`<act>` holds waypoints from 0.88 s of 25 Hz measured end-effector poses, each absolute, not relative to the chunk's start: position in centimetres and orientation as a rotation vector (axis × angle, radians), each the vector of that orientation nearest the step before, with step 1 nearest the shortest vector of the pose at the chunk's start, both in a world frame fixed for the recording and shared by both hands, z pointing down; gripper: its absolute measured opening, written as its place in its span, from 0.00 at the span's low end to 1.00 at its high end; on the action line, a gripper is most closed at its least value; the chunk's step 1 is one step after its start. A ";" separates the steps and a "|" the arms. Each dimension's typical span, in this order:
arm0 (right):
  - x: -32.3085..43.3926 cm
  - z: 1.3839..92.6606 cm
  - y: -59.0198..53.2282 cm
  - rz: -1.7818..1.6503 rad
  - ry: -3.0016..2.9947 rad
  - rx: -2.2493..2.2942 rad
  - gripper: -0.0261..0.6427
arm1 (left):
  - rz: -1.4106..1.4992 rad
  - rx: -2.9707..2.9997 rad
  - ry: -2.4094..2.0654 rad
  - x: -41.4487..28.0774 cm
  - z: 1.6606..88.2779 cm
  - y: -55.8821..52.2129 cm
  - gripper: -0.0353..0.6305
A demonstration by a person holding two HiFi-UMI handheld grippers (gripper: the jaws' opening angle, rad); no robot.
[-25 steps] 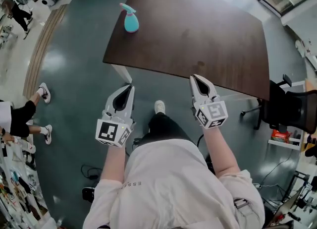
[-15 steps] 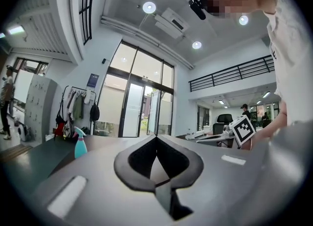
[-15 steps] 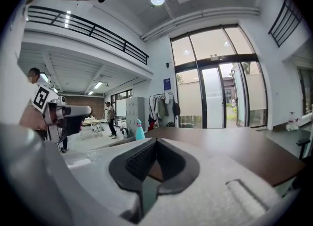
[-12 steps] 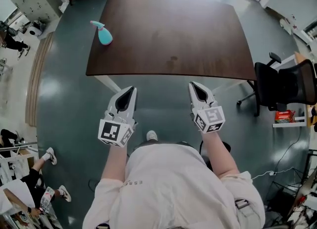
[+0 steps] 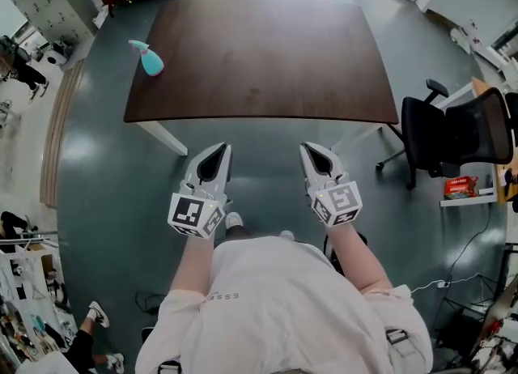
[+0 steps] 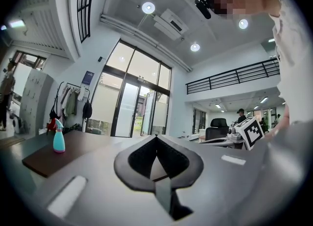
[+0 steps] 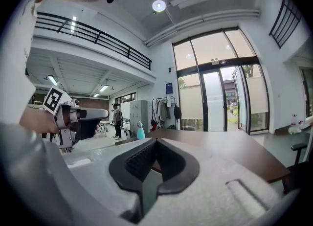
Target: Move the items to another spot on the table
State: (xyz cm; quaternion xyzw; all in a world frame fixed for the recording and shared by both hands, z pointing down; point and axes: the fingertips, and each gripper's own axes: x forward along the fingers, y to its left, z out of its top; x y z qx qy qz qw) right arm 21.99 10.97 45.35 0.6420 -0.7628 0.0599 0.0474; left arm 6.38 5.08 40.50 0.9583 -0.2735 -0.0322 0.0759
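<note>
We stand on a glossy grey-green floor (image 5: 89,170) facing a dark brown counter (image 5: 267,65). Tall glass doors (image 6: 132,110) rise beyond it, and a black office chair (image 5: 453,133) sits off its right side. The spray bottle (image 5: 149,59) stands upright by the counter's left edge, with a teal body and a paler trigger head. We hold both grippers over the floor, short of the near edge and well apart from the bottle. The left gripper (image 5: 218,150) and the right gripper (image 5: 312,150) each have their jaws pressed together, with nothing between them.
</note>
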 end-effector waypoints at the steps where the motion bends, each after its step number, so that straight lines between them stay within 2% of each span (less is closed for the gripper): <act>1: 22.3 45.4 11.5 0.181 -2.326 1.955 0.03 | -0.098 2.873 -0.823 6.7 40.4 5.5 0.08; 22: 22.6 45.1 14.2 0.177 -2.366 1.939 0.03 | -0.062 2.883 -0.845 7.2 40.3 7.3 0.08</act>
